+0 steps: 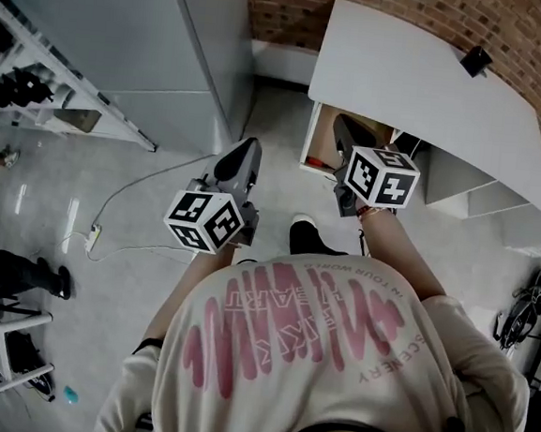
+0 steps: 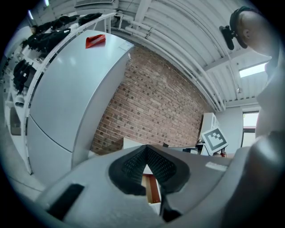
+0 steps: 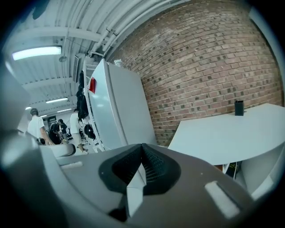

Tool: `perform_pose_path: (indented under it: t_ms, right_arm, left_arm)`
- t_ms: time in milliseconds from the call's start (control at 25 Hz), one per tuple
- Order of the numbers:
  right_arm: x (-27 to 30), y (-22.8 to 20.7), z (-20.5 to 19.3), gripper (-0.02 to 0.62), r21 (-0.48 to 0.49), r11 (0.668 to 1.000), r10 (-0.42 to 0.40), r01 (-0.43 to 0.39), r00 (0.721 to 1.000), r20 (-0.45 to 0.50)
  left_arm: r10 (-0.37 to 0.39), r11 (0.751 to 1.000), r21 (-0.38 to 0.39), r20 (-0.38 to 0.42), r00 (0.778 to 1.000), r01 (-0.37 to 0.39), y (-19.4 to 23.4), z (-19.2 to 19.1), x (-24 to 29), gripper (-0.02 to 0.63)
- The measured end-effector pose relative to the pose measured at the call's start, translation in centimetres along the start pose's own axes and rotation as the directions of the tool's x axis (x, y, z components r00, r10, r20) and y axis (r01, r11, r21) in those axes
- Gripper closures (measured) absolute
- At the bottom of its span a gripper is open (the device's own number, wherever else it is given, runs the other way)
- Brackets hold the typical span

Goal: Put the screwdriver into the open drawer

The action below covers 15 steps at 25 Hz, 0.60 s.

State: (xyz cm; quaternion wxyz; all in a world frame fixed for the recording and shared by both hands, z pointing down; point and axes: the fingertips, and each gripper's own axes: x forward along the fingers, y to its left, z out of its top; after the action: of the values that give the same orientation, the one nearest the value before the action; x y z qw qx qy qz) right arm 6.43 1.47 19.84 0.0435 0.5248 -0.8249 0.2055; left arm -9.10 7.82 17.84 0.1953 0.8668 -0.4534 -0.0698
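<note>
**Both tongs shut and empty near the open drawer, screwdriver not surely seen**

My left gripper (image 2: pixel 145 150) was pinched shut with nothing in it. My right gripper (image 3: pixel 142 149) was the same, pads tip to tip. The open drawer (image 1: pixel 321 130) lay ahead of and below both, tucked under the white table (image 1: pixel 423 83). From the head view my right gripper stood over the drawer's opening and my left one off to the drawer's left, so the right was nearer.

I could not pick out the screwdriver for certain. A reddish thing (image 1: pixel 320 160) lay at the drawer's near edge, too small to name or to give a long axis. If that was it, I judged the job done.

Count: two grippers, one open drawer, one table, one reddish thing.
</note>
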Motion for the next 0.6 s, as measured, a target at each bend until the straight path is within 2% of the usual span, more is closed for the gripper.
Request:
perform_pose_path:
  t_ms: [600]
  right_arm:
    - [-3.1,-0.9,-2.6,0.584,0.02,1.0,-0.013,0.014,0.999,-0.03]
  left_arm:
    - [-0.014,1.0,-0.001,-0.033,0.999,0.014,-1.9,-1.7,-0.3,0.603]
